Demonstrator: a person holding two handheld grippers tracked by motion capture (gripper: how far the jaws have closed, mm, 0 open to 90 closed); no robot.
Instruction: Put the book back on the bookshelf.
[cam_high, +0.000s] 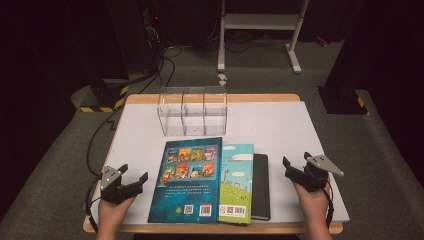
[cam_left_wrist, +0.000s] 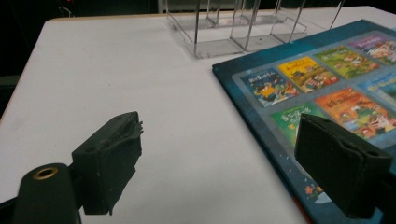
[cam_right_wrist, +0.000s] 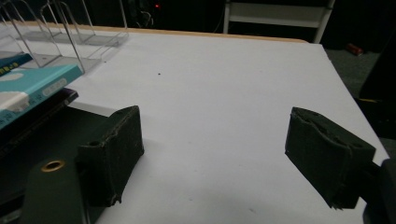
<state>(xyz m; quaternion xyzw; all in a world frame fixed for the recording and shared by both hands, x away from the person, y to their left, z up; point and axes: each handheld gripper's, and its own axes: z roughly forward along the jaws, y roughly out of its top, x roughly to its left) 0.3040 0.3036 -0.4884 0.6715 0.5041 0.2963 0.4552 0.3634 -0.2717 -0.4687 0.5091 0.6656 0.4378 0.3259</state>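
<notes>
Three books lie side by side at the front middle of the white table (cam_high: 280, 125): a large dark blue picture book (cam_high: 187, 180) (cam_left_wrist: 327, 88), a thinner turquoise book (cam_high: 236, 182) (cam_right_wrist: 32, 84) partly under it, and a black notebook (cam_high: 260, 186) (cam_right_wrist: 42, 126) on the right. Behind them stands a clear acrylic divider rack (cam_high: 193, 111) (cam_left_wrist: 243, 28) (cam_right_wrist: 60, 32). My left gripper (cam_high: 134, 172) (cam_left_wrist: 224, 163) rests open on the table, left of the blue book. To the right of the notebook, my right gripper (cam_high: 296, 161) (cam_right_wrist: 224, 158) is open, nothing between its jaws.
The table's wooden edge (cam_high: 210, 228) runs along the front. On the floor beyond the table are a white stand (cam_high: 260, 25), cables (cam_high: 150, 70) and a yellow-black striped base (cam_high: 102, 97). Bare table surface lies right of the rack.
</notes>
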